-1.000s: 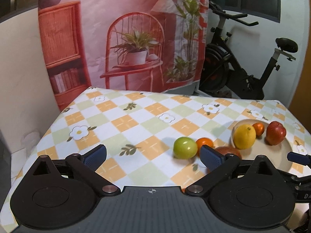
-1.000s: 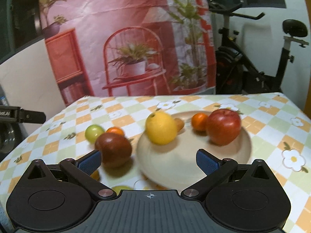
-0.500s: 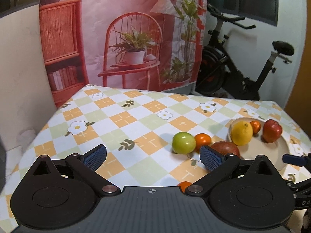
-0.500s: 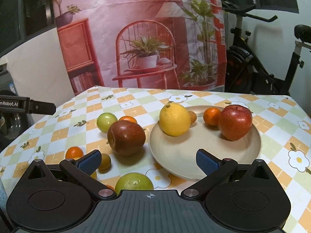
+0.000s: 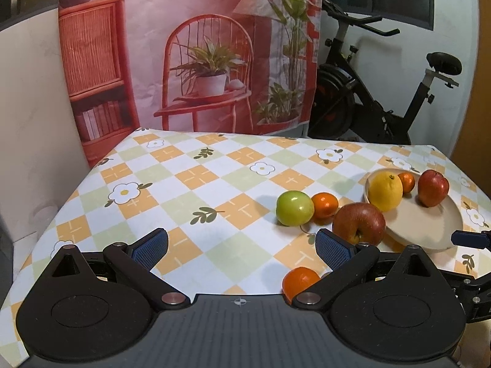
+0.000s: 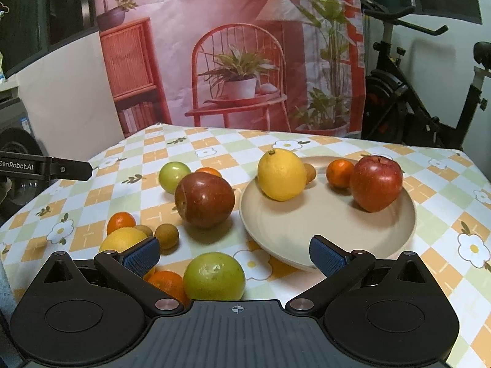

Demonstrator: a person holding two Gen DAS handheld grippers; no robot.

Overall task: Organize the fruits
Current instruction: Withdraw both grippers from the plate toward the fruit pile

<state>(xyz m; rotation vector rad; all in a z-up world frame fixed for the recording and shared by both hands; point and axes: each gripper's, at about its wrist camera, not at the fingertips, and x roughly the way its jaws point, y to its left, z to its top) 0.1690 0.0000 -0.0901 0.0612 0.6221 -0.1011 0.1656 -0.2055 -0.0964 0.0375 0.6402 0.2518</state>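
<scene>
A beige plate (image 6: 331, 230) holds a lemon (image 6: 281, 174), a red apple (image 6: 376, 183), a small orange (image 6: 339, 173) and a small brown fruit (image 6: 310, 172). On the cloth to its left lie a dark red apple (image 6: 204, 199), a green apple (image 6: 173, 177), several oranges and small brown fruits, and a large green fruit (image 6: 214, 276) just before my right gripper (image 6: 234, 253), which is open and empty. My left gripper (image 5: 242, 245) is open and empty, left of the dark red apple (image 5: 359, 223) and plate (image 5: 429, 227).
The table has a checked flower cloth (image 5: 196, 190). An exercise bike (image 5: 383, 98) stands behind the table at the right, a printed backdrop (image 5: 199, 46) behind the middle. The left gripper's finger (image 6: 46, 168) shows at the left edge of the right wrist view.
Both grippers have pulled back and risen from the fruit. More fruit at the near edge of the table has come into the right wrist view. The fruits have not moved.
</scene>
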